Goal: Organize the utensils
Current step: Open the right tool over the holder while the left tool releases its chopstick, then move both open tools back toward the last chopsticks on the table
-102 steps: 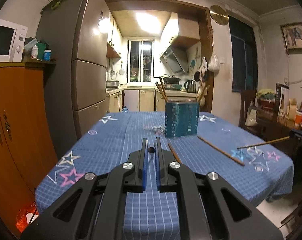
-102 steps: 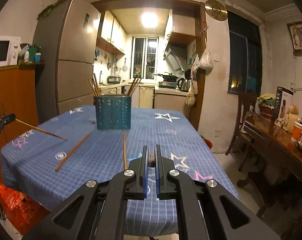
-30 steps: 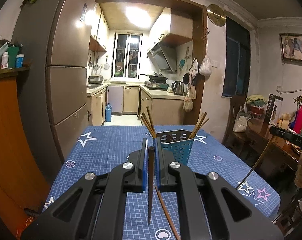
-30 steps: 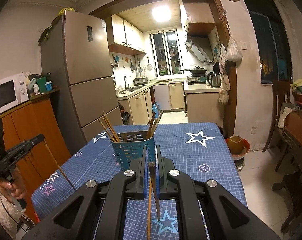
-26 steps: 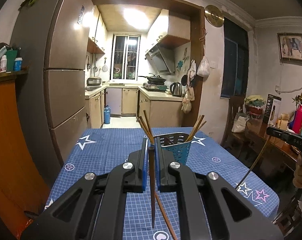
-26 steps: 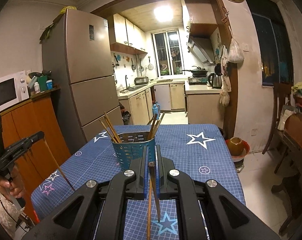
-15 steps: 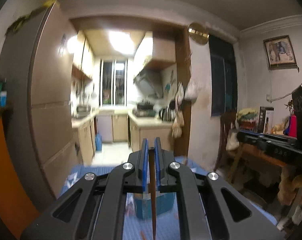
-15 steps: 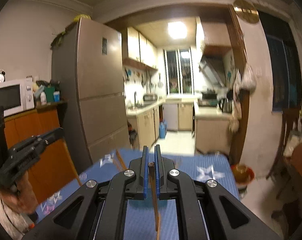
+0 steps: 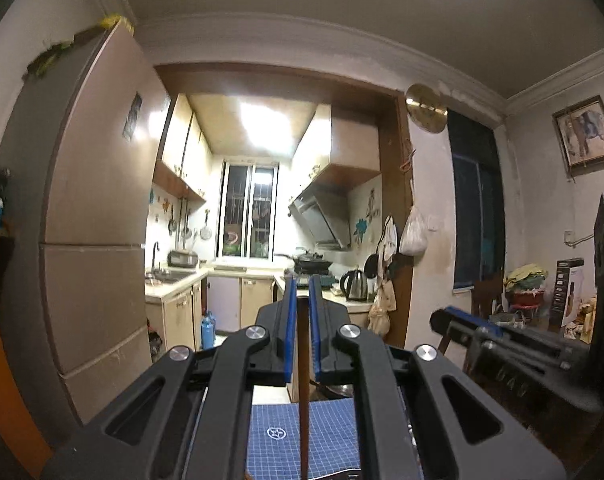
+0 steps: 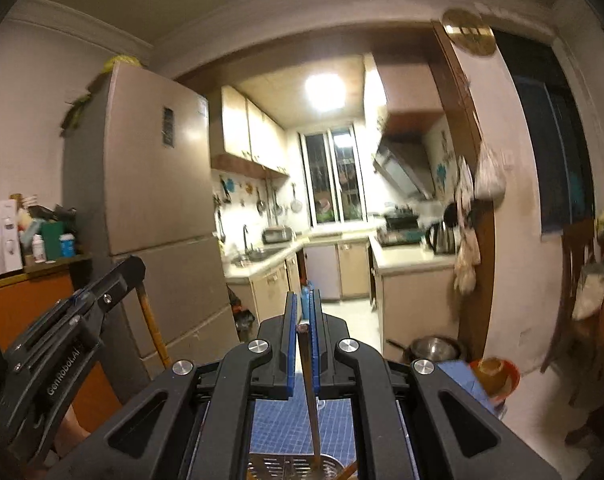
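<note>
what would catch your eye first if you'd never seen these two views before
In each wrist view a black gripper with blue pads fills the lower middle, shut on a wooden chopstick that hangs down: the left gripper with its chopstick, the right gripper with its chopstick. Under the right one, the rim of a slotted utensil holder shows at the bottom edge. Beyond, a brightly lit kitchen opens beside a tall fridge.

Our left claw point(image 9: 300, 292) and right claw point(image 10: 303, 308): black slotted arms, silver screws, blue pads point(image 10: 290, 344); white lettering marks one.
</note>
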`<state>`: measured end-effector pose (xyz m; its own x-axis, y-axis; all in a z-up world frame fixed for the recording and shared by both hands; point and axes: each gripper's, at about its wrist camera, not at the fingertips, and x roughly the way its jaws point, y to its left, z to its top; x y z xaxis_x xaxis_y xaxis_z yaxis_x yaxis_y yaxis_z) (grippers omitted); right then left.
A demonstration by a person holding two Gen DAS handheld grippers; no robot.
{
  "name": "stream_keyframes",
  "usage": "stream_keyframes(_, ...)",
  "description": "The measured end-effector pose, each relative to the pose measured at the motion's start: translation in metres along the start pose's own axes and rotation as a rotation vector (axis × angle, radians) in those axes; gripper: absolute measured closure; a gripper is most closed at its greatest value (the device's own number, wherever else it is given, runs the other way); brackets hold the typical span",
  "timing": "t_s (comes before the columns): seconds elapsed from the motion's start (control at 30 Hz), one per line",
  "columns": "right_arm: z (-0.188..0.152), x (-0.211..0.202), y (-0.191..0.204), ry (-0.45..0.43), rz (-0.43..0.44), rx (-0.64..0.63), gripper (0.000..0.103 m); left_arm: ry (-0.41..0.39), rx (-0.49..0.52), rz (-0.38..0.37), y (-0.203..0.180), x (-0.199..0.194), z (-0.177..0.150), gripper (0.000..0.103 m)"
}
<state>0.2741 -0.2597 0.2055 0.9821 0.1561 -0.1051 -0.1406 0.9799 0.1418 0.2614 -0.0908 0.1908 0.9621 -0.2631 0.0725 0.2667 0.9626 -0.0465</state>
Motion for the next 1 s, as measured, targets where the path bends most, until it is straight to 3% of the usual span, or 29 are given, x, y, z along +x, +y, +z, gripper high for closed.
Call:
stream_keyframes(0.27,-0.051,0.051,-0.006,0.142,0.027,0.022,0.095,0.13,0.044,0.007,0.009,0.031,-0.062,0.098)
stream_keyframes(0.37,-0.052,0.044,-0.01,0.14,0.025,0.024,0.083,0.169,0.014,-0.002,0.022,0.028,-0.066,0.098)
stream_keyframes(0.43,-0.046,0.035,-0.013,0.124,0.025,0.028,0.083,0.159,-0.006,0.007,0.031,0.02,-0.059,0.098)
stream_keyframes(0.63,-0.02,-0.03,-0.026,0.06,0.035,0.011,0.083,0.076,-0.092,0.037,0.064,-0.037,-0.013,0.094)
stream_keyframes(0.7,-0.013,-0.064,-0.034,0.037,0.036,-0.003,0.082,0.043,-0.111,0.049,0.075,-0.074,0.005,0.08)
stream_keyframes(0.77,-0.013,-0.104,-0.043,0.023,0.03,-0.031,0.077,0.022,-0.105,0.06,0.08,-0.101,0.013,0.074)
stream_keyframes(0.93,-0.039,-0.191,-0.06,0.041,0.004,-0.096,0.068,0.028,0.021,0.081,0.074,-0.183,0.009,0.062)
stream_keyframes(1.0,-0.06,-0.224,-0.066,0.059,-0.02,-0.118,0.058,0.047,0.106,0.098,0.065,-0.211,-0.005,0.052)
